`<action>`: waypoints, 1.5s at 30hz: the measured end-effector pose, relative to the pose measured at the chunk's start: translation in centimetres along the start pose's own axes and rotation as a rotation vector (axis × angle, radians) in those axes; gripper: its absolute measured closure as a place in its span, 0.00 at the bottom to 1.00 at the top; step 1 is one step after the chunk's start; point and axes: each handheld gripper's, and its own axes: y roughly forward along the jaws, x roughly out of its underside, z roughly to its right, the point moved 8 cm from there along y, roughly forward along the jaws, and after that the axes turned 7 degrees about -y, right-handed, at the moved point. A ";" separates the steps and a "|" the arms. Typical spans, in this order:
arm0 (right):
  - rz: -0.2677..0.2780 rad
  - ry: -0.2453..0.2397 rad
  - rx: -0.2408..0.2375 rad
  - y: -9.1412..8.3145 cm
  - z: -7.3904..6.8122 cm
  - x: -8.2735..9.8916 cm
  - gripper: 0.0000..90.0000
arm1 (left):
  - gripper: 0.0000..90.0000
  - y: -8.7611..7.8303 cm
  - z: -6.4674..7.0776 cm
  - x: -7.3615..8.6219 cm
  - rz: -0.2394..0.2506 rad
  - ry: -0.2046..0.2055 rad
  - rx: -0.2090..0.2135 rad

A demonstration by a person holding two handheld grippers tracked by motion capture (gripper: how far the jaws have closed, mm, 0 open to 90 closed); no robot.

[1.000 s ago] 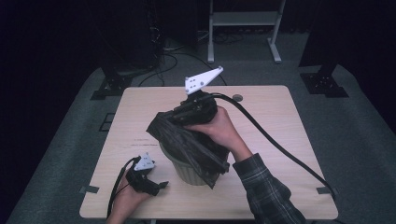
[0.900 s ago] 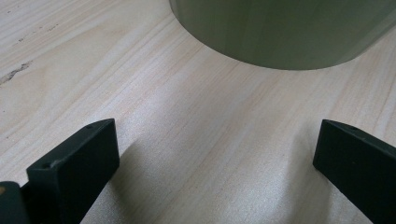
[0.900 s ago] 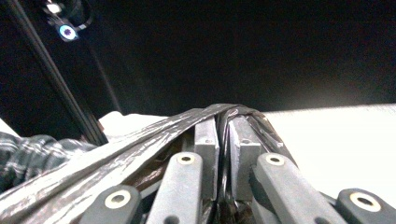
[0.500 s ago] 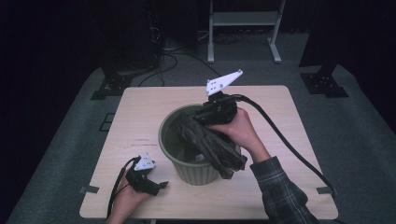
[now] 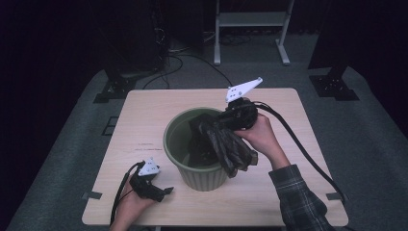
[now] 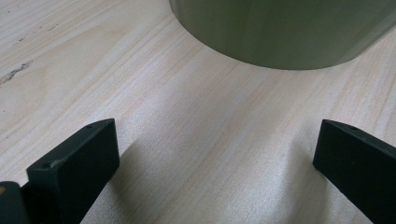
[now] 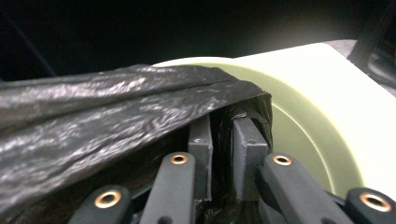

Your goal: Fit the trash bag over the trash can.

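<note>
A green plastic bin (image 5: 202,175) stands at the middle of the wooden table (image 5: 144,120). A crumpled black bag (image 5: 231,147) hangs over its right rim, part inside and part draped outside. My right gripper (image 5: 211,126) reaches over that rim from the right, shut on a fold of the bag (image 7: 107,126). In the right gripper view the jaws (image 7: 223,135) stand close together with black film pinched between them, above the bin's pale inner wall (image 7: 317,93). They have just been opening a little. My left gripper (image 5: 161,191) rests open on the table at the front left, and the bin's base (image 6: 280,32) lies beyond its jaws (image 6: 215,163).
A thick black cable (image 5: 308,159) trails from the right gripper across the table's right side. Off the far edge stand a metal frame (image 5: 250,29) and dark stands on grey carpet. Bare wood lies to the bin's left and behind it.
The right hand has carried the bag rightward and down, from over the bin's mouth to its right rim. The bin's opening now shows. The left gripper has stayed put.
</note>
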 end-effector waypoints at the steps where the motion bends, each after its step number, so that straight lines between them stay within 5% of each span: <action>1: 0.005 0.005 0.003 -0.2 0.1 0.1 0.82 | 0.00 0.0 0.0 0.0 0.000 0.000 0.000; 8: 0.016 0.033 0.081 -2.1 0.8 1.4 0.66 | 0.00 0.0 0.0 0.0 0.000 0.000 0.000; 24: 0.071 0.055 0.148 -7.1 -0.5 4.7 0.64 | 0.00 0.0 0.0 0.0 0.000 0.000 0.000; 36: 0.119 0.065 0.133 -9.5 -3.6 7.3 0.64 | 0.00 0.0 0.0 0.0 -0.002 0.000 0.000; 45: 0.180 0.046 0.072 -10.0 -7.4 7.8 0.63 | 0.00 0.0 0.0 0.0 -0.002 -0.002 -0.003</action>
